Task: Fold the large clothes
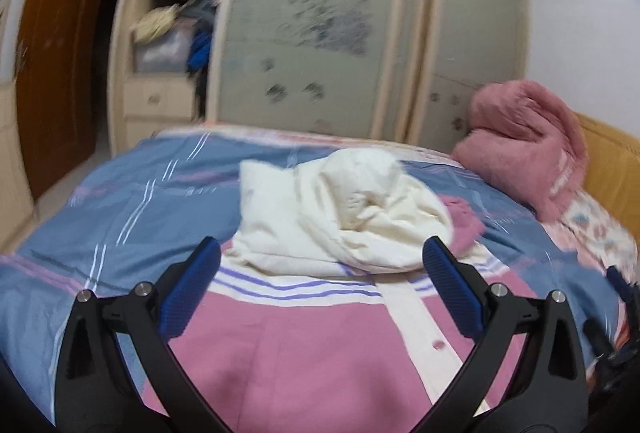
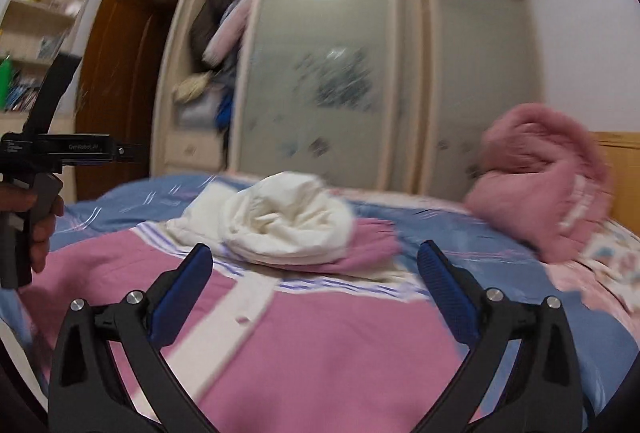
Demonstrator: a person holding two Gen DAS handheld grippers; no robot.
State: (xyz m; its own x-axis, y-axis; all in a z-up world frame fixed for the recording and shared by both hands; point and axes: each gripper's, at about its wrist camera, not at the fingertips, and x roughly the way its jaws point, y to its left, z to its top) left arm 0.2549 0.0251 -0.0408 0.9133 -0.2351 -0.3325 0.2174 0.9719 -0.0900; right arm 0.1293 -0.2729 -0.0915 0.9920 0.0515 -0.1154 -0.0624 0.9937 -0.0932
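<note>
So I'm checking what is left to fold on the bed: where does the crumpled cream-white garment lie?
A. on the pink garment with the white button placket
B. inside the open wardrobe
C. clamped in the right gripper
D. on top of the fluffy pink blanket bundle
A: the crumpled cream-white garment rests on the far end of the pink garment with the white button placket, untouched by either gripper.

grippers: 2, left gripper [image 1: 322,253] + right gripper [image 2: 315,257] | pink garment [image 1: 320,353] x1 | cream bundle [image 1: 340,213] x1 | fuzzy pink blanket [image 1: 528,153] x1 | bed [image 1: 120,201] x1 | wardrobe [image 1: 320,33] x1, sliding doors x2
</note>
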